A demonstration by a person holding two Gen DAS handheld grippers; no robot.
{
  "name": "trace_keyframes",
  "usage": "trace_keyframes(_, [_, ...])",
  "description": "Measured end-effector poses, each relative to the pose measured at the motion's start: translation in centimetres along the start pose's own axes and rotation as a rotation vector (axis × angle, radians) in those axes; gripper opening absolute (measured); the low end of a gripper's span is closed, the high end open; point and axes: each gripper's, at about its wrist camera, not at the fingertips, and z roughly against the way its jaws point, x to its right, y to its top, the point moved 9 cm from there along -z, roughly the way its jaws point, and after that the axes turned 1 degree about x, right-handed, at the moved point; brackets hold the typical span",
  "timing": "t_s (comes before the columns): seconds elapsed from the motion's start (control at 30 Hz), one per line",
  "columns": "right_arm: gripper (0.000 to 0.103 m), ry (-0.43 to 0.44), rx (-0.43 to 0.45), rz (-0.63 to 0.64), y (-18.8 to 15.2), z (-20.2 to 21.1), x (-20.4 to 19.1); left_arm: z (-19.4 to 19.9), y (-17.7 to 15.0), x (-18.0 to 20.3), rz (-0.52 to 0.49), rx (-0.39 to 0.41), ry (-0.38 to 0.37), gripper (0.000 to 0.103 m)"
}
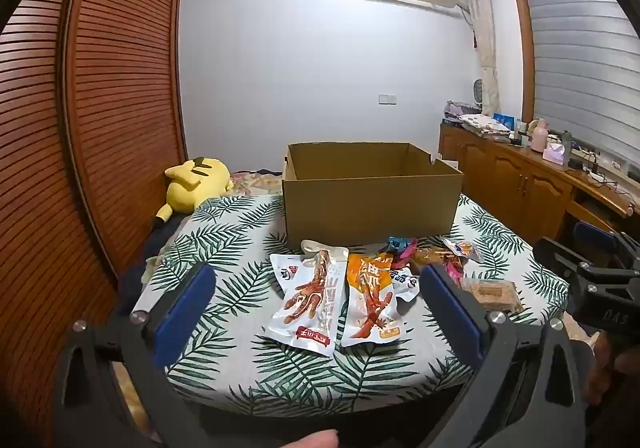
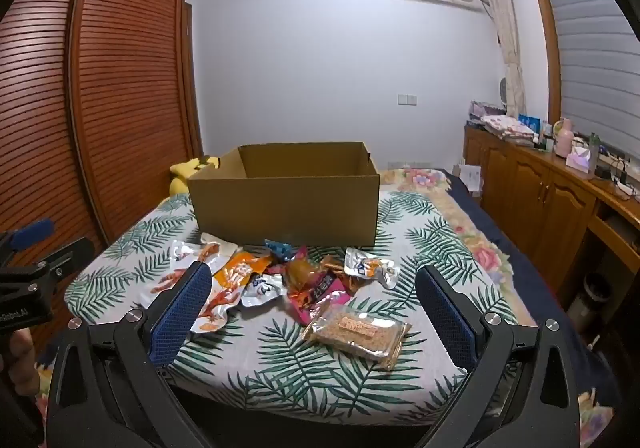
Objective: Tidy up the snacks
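We hold the left hand-held gripper (image 1: pixel 316 304) spread wide above the near edge of the bed (image 1: pixel 240 248), nothing between its blue pads (image 1: pixel 184 308). Our right hand-held gripper (image 2: pixel 312 308) is spread just as wide, also empty, hovering beside the left one.

The snacks (image 2: pixel 304 280) lie in a loose heap on the leaf-print cover, just in front of the cardboard box (image 1: pixel 370 203). In the left wrist view we see a white chicken-feet packet (image 1: pixel 308 300) beside an orange packet (image 1: pixel 370 300), their edges touching. In the right wrist view a clear-wrapped biscuit pack (image 2: pixel 358 334) lies nearest us, slightly apart from the pile. A small silver pouch (image 2: pixel 366 266) sits at the heap's right side.

The box stands upright and open-topped on the bed behind the snacks; as far as we can see inside, it holds nothing. A yellow plush toy (image 1: pixel 196 183) lies left of the box, by the wooden wardrobe (image 1: pixel 100 127).
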Motion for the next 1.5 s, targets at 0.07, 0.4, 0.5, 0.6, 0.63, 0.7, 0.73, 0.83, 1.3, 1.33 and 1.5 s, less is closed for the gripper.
trace_keyframes(0.07, [0.103, -0.001, -0.001, 0.003, 0.0, -0.1, 0.0, -0.1, 0.0, 0.1, -0.004, 0.0, 0.001, 0.103])
trace_keyframes(0.4, [0.103, 0.002, -0.001, 0.002, -0.2, -0.2, 0.0, 0.3, 0.0, 0.3, 0.011, 0.007, 0.002, 0.103])
trace_keyframes(0.5, [0.103, 0.0, -0.002, 0.002, -0.2, -0.3, 0.2, 0.3, 0.1, 0.2, 0.014, 0.009, -0.001, 0.103])
trace_keyframes(0.6, [0.103, -0.002, -0.001, 0.005, -0.2, -0.1, 0.0, 0.2, 0.1, -0.2, 0.017, 0.01, -0.003, 0.103])
trace_keyframes(0.63, [0.103, -0.004, -0.001, 0.006, -0.2, -0.1, 0.0, 0.2, 0.1, -0.2, 0.017, 0.01, -0.003, 0.103])
trace_keyframes(0.7, [0.103, -0.004, -0.001, 0.006, -0.2, -0.1, 0.1, 0.2, 0.1, -0.2, 0.016, 0.01, -0.003, 0.103])
trace_keyframes(0.73, [0.103, -0.005, -0.001, 0.004, -0.2, -0.1, 0.1, 0.3, 0.2, -0.3, 0.016, 0.012, -0.003, 0.103])
trace_keyframes(0.83, [0.103, -0.003, 0.0, 0.006, -0.2, 0.0, 0.0, 0.3, 0.2, -0.3, 0.015, 0.012, -0.003, 0.103])
trace_keyframes(1.3, [0.103, -0.003, -0.002, 0.005, -0.1, 0.1, 0.0, 0.5, 0.5, -0.3, 0.01, 0.016, -0.005, 0.103])
trace_keyframes(1.33, [0.103, -0.001, -0.001, 0.005, -0.1, 0.1, 0.0, 0.5, 0.5, -0.3, 0.009, 0.016, -0.004, 0.103])
trace_keyframes(1.5, [0.103, 0.0, -0.005, 0.01, -0.1, 0.1, -0.1, 0.5, 0.4, -0.3, 0.008, 0.017, -0.003, 0.103])
